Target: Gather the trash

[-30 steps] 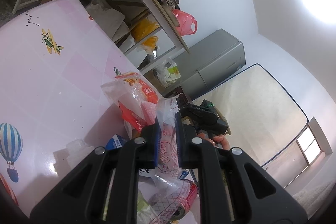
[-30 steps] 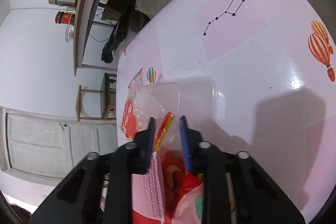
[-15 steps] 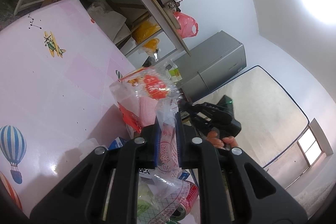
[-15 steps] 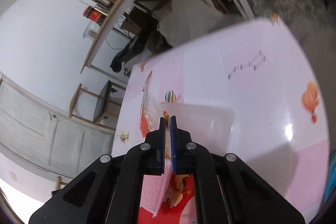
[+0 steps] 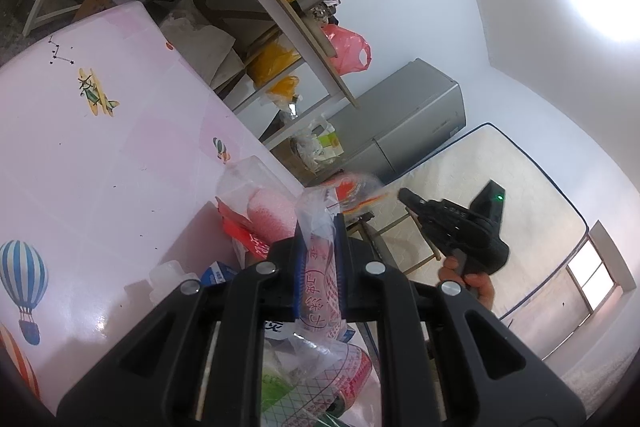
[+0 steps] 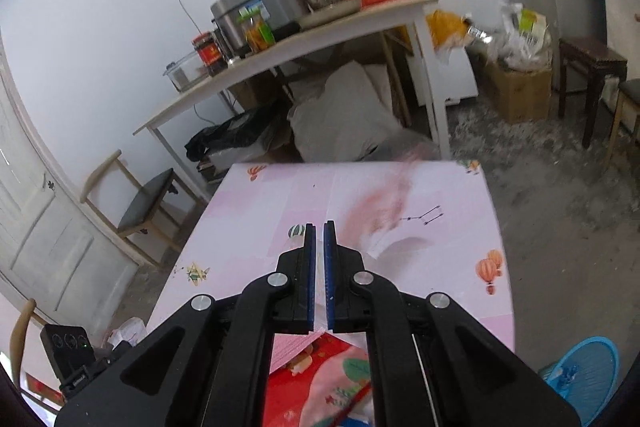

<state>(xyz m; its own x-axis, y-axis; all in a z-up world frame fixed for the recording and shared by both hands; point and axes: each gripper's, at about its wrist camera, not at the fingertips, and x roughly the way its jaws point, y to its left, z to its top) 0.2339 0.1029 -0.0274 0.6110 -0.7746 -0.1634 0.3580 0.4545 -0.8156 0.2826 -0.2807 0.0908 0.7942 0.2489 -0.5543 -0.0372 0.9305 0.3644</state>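
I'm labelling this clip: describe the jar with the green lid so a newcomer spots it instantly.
Find the long wooden table against the white wall. On it, before the grey cooker, stands the green-lidded jar. Unlike the dark, red-labelled jar nearby, it shows orange contents.

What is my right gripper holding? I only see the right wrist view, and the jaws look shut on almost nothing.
Observer: In the left wrist view, a blurred red and clear wrapper hangs from the right gripper.
Operator: Where's the bag?
Observer: The left gripper is clamped on the clear trash bag, just beside that wrapper.
Operator: Anything left on the table?
Observer: A small clear container sits on the pink table, left of the bag.
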